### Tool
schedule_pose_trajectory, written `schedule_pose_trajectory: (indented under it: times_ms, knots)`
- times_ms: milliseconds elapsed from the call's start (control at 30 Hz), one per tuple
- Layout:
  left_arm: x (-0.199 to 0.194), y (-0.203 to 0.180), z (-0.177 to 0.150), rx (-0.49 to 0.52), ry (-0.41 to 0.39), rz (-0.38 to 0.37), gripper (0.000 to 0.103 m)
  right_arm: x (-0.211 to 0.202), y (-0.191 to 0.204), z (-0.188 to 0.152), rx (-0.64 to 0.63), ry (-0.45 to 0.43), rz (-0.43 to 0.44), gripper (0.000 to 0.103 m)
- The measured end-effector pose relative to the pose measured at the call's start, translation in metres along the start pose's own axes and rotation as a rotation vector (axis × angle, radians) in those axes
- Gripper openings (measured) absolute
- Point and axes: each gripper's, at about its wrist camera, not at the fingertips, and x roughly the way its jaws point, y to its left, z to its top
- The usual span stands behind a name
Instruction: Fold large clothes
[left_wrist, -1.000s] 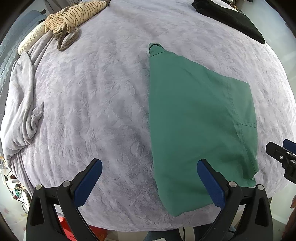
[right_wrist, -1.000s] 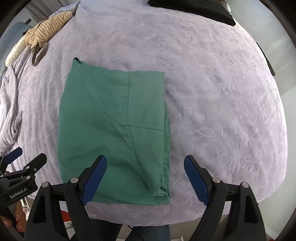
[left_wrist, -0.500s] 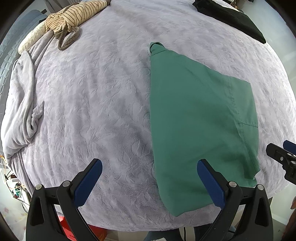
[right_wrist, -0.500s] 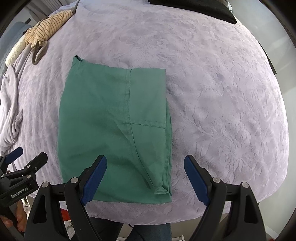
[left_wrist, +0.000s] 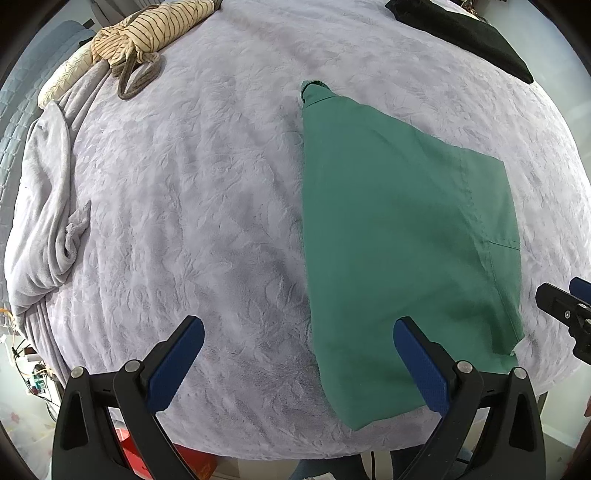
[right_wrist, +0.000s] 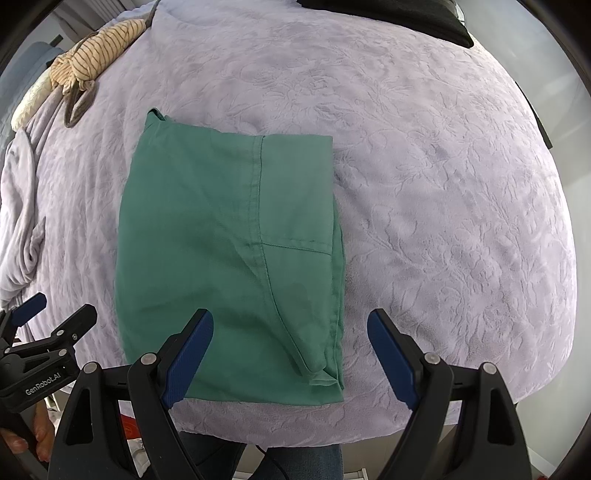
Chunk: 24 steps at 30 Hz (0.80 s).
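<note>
At the centre-left of the right wrist view, the folded green garment (right_wrist: 229, 258) lies flat on the lavender bedspread (right_wrist: 443, 221), a rough rectangle with its long axis running from the near edge toward the top of the frame, collar end farthest away. Above its near edge the right gripper (right_wrist: 290, 354) points straight down, jaws spread wide and holding nothing. The left gripper (left_wrist: 299, 362) likewise points down, wide open and empty, over the garment's left edge. A striped cloth (left_wrist: 147, 33) lies at upper left, a black garment (left_wrist: 461, 33) at upper right.
</note>
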Motion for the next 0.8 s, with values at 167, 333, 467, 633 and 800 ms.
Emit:
schedule_pose_trajectory:
  times_ms: [167, 333, 467, 633, 800]
  knots:
    - [0.0001, 0.0002, 0.0001, 0.002, 0.0, 0.0, 0.103, 0.0001, 0.0007, -0.0004, -0.002, 0.001, 0.001, 0.088]
    - [-0.0001, -0.0001, 0.0001, 0.002, 0.002, 0.0, 0.103, 0.0003, 0.0007, -0.0002, -0.001, 0.001, 0.001, 0.088]
    - [-0.0002, -0.0003, 0.0005, 0.001, 0.003, 0.0, 0.103, 0.0007, 0.0017, -0.0001, -0.002, 0.002, 0.003, 0.088]
    - [-0.0003, 0.0007, 0.0007, 0.002, 0.003, 0.001, 0.103, 0.0008, 0.0026, -0.0001, -0.002, 0.002, 0.004, 0.088]
    - [-0.0004, 0.0014, 0.0009, 0.002, 0.003, 0.0, 0.103, 0.0009, 0.0025, 0.0005, -0.003, 0.003, 0.004, 0.088]
